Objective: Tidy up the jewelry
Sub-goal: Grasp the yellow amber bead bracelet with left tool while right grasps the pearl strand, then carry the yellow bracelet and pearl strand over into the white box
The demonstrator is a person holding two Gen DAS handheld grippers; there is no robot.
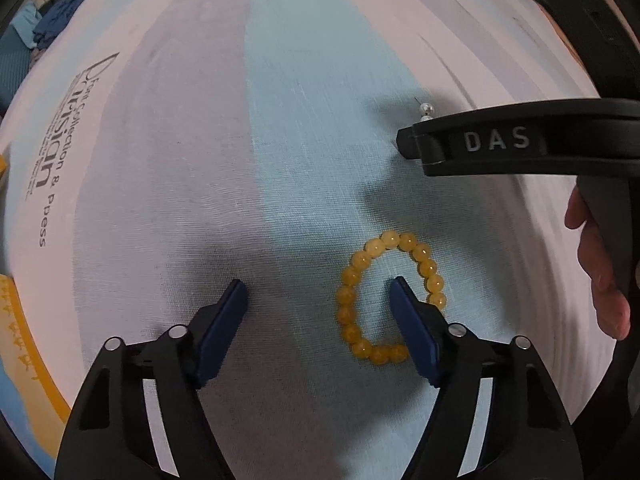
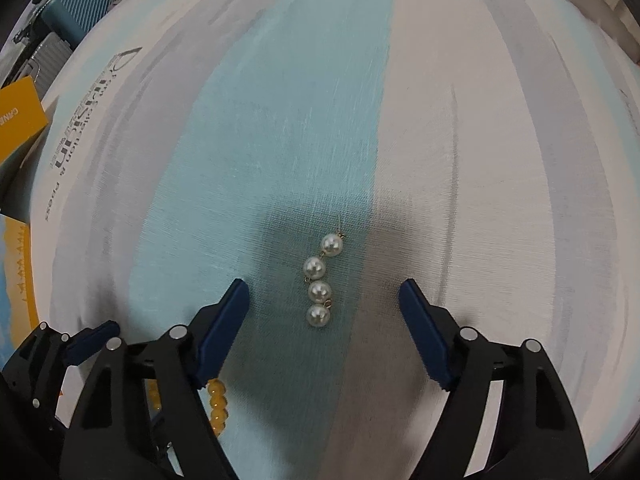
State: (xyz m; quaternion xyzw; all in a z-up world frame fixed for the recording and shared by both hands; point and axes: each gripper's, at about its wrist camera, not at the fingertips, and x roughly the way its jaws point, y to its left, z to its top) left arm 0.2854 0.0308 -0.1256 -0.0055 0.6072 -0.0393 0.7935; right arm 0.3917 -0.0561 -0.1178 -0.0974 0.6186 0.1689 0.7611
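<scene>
A yellow bead bracelet (image 1: 347, 312) lies as a ring on the striped cloth (image 1: 280, 120). My left gripper (image 1: 318, 284) points down at it, open; its right fingertip (image 1: 400, 292) stands inside the ring, and the ring's left side lies between the fingers, untouched. In the right wrist view a pearl drop earring (image 2: 320, 280) of several white pearls lies lengthwise between the wide-apart fingers of my right gripper (image 2: 322, 283), neither pad touching it. One black finger (image 1: 480, 144) of the right gripper reaches in from the right, hiding most of the earring (image 1: 425, 110).
A person's hand (image 1: 600, 272) holds the right gripper's handle. A yellow box (image 2: 20, 120) and suitcases (image 2: 76, 8) sit beyond the cloth's left edge. Blue clothes (image 1: 56, 20) lie at the far left. The bracelet (image 2: 218, 400) shows behind the right gripper's left finger.
</scene>
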